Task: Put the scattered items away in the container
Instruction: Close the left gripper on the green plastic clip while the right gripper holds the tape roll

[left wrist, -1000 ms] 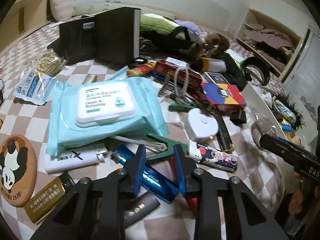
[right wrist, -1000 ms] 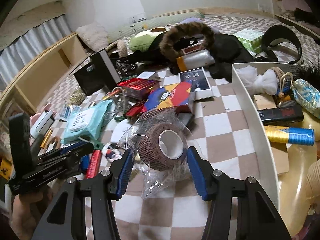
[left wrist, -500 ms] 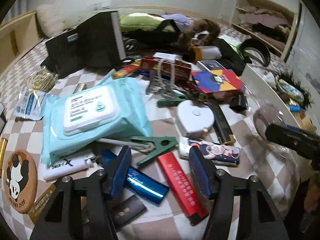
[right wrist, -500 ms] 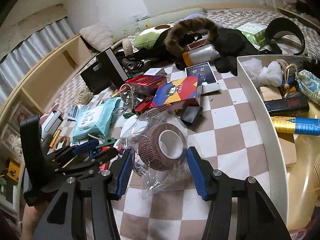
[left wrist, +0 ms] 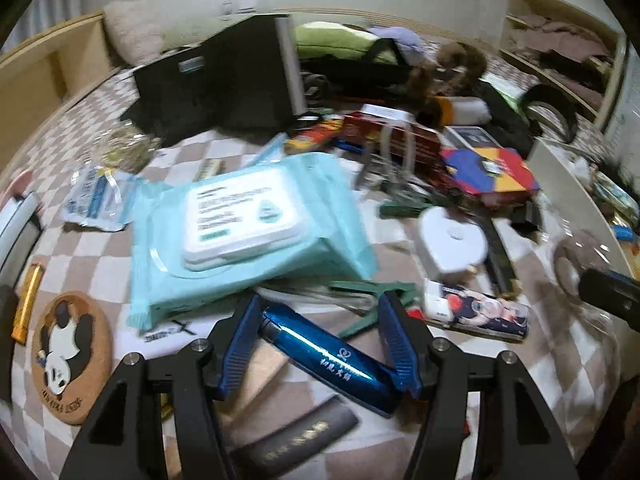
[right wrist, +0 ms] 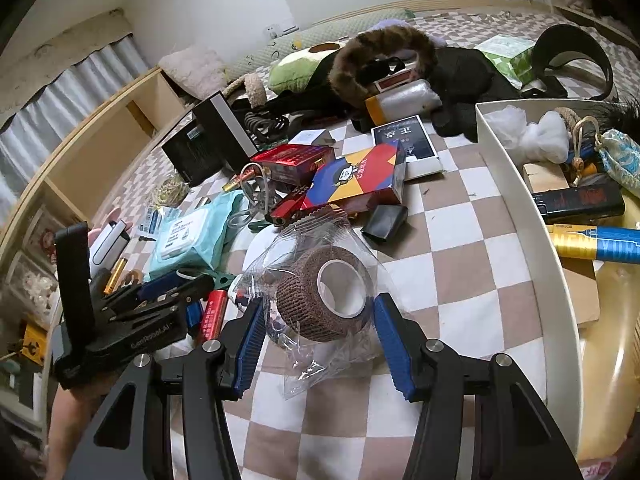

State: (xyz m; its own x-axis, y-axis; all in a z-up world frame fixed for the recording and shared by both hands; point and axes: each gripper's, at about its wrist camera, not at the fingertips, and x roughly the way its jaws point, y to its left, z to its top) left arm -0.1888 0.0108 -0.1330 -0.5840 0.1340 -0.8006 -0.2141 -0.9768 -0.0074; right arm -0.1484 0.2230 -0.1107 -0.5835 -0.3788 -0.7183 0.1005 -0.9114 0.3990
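The left tool [left wrist: 318, 334] stands apart, its blue pads on either side of a glossy blue metal lighter [left wrist: 326, 354] lying on the checkered bed cover [left wrist: 100, 252], with a teal wet-wipe pack [left wrist: 244, 228] at 12 o'clock. The right tool [right wrist: 320, 330] holds a brown bandage roll in clear plastic wrap [right wrist: 324, 300] between its pads. The white rectangular container [right wrist: 532, 236] sits at 2 o'clock.
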